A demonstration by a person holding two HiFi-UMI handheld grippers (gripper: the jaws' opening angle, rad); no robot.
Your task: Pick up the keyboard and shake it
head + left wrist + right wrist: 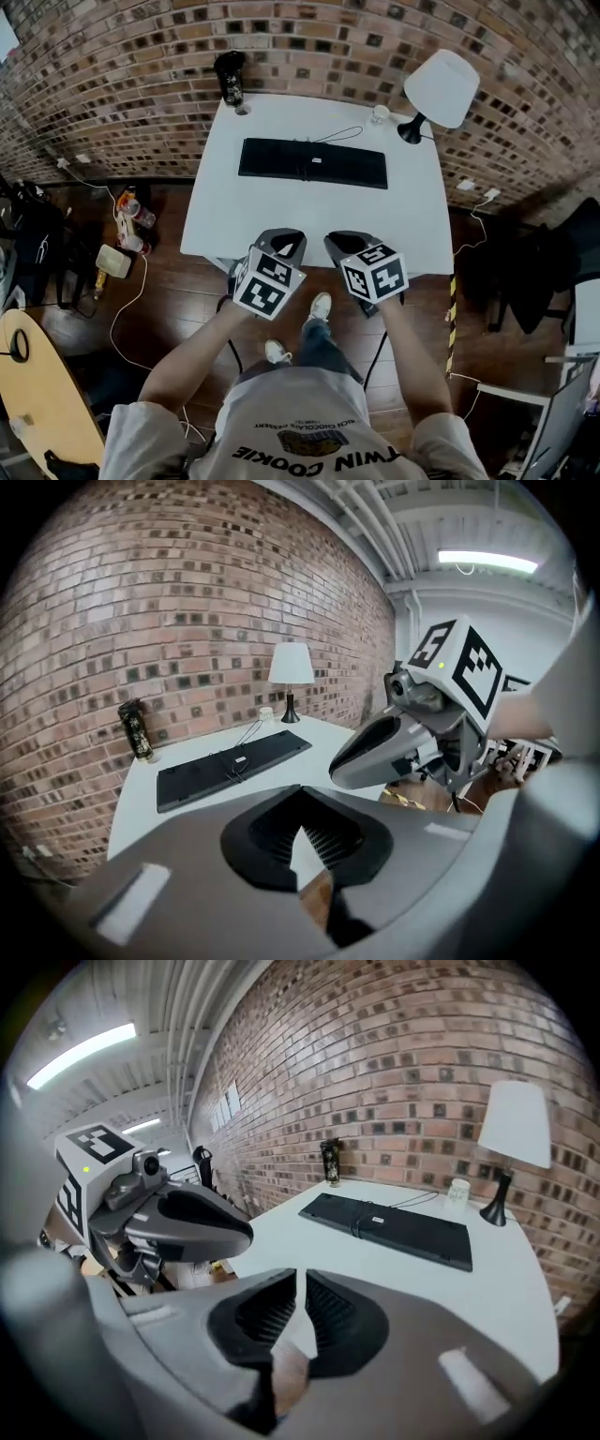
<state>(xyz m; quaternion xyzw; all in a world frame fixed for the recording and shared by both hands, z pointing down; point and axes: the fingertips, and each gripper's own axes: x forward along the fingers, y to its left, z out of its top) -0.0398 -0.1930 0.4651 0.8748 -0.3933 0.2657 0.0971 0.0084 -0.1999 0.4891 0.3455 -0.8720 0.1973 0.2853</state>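
A long black keyboard [312,163] lies flat across the middle of the white table [281,211], with its cable looped over it. It also shows in the left gripper view [234,766] and the right gripper view [394,1227]. Both grippers hang side by side over the table's near edge, well short of the keyboard. My left gripper [281,246] [301,803] is shut and empty. The jaws of my right gripper [349,246] [300,1283] stand a thin slit apart with nothing between them. Each gripper appears in the other's view: the right gripper [339,766] and the left gripper [239,1232].
At the table's far right stands a white lamp [441,89] with a small cup [380,113] beside it. A dark bottle [230,77] is at the far left, by the brick wall. Cables and bags lie on the floor at the left, near a round wooden tabletop [37,394].
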